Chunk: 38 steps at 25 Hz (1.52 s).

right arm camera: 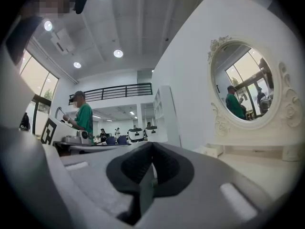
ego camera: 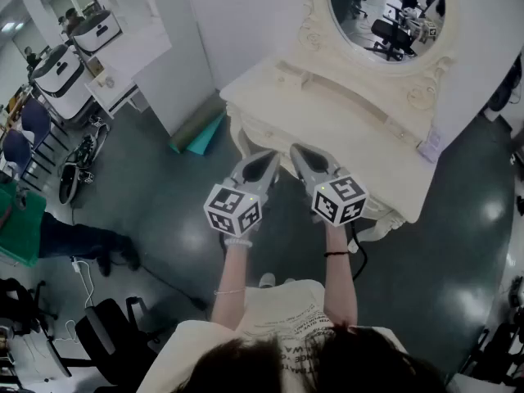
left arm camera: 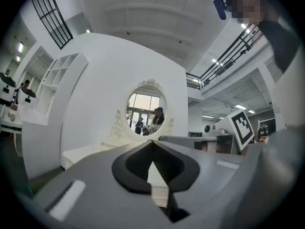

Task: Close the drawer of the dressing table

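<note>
Head view: the cream dressing table [ego camera: 385, 150] stood in the upper centre and right of the frame against a white wall, with its oval mirror [ego camera: 389, 15] at the top edge. The left gripper [ego camera: 264, 160] and right gripper [ego camera: 300, 152] were held side by side at centre frame. Both lay level, with their tips at the table's near front edge and their marker cubes toward the person. The drawer would sit in that front face, below the top and behind the gripper tips. It could not be made out, so open or closed was not readable. Left gripper view: the dark fingers [left arm camera: 131, 168] were clenched, tips meeting, with nothing between them. The table top and mirror lay straight ahead, and the other gripper's marker cube showed at the right. Right gripper view: the fingers [right arm camera: 126, 168] were likewise clenched and empty, with the mirror and table top off to the right of the frame. A person in a green shirt [right arm camera: 84, 119] stood at the left, in the background. The floor [ego camera: 188, 211] was dark grey and glossy. A rolled teal mat [ego camera: 196, 133] lay on it at the foot of the white wall, left of the table.
</note>
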Tool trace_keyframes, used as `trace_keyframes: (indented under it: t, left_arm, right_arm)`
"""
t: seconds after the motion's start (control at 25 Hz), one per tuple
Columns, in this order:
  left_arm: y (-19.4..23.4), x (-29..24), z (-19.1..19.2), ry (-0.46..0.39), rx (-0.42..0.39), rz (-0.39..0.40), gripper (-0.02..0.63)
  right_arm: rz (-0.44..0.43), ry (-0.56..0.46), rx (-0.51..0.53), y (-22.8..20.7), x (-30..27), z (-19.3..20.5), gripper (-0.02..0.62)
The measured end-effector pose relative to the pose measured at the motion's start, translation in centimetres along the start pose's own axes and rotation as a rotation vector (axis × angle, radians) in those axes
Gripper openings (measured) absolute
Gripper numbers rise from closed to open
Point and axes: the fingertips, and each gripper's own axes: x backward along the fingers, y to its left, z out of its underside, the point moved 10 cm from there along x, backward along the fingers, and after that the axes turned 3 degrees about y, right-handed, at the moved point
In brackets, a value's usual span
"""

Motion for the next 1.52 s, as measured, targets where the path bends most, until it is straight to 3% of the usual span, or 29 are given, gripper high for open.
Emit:
trace_keyframes:
  t: [0.56,1.0,1.52]
  left_arm:
    - [-0.3,-1.2,0.7,0.011,0.015,0.002,0.0]
    - [-1.9,-0.7,1.9,0.032,0.044,-0.058,0.0]
    - [3.2,-2.4,1.3,0.031,0.019,-0.068,0.0]
  right_arm:
    - [0.018,0.011,0.004,-1.1,0.3,0.3,0.003]
    - [0.004,0.013,-0.03,-1.8,1.1,0.9,0.003]
    - [-0.006,0.017,-0.027,-3.7,-3.7,0.8,0.003]
